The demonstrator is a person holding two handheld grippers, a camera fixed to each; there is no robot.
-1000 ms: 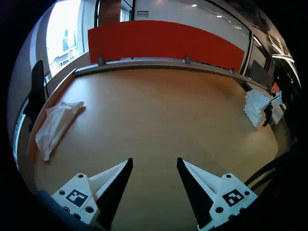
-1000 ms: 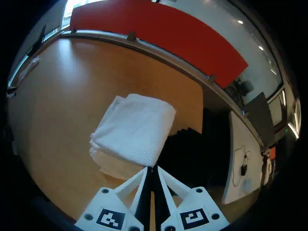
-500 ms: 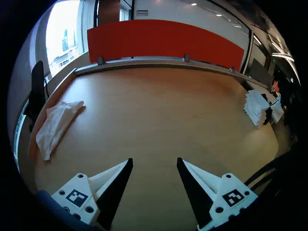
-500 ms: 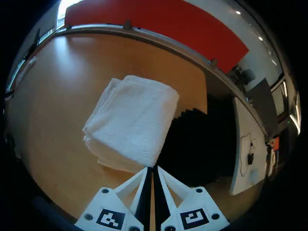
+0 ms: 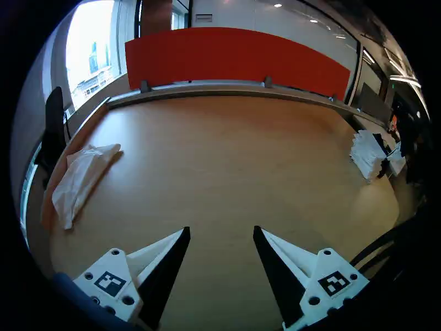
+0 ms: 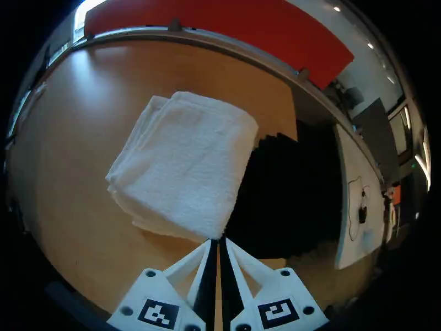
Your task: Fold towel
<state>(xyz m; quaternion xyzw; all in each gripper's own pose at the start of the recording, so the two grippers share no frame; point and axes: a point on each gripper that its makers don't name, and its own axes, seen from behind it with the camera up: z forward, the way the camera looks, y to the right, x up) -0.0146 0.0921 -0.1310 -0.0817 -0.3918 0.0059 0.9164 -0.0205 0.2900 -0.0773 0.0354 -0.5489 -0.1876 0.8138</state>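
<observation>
Folded white terry towel [image 6: 184,165] lies squared up in several layers, its stacked edges showing along the left side, over the corner of the light wooden table [image 5: 220,154]. Its right edge hangs past the tabletop above dark floor. In the right gripper view, the right gripper [image 6: 218,245] has its jaws closed to a thin slit, pinching the towel's near corner at the tips.

The left gripper [image 5: 220,229] has its jaws spread wide with nothing between them, above bare wood and well apart from any cloth. In the left gripper view, a layered white stack of cloth [image 5: 365,156] sits at the table's far right edge, and a crumpled white cloth [image 5: 82,179] lies near the left edge. A long red partition panel [image 5: 237,58] runs along the table's far side.
</observation>
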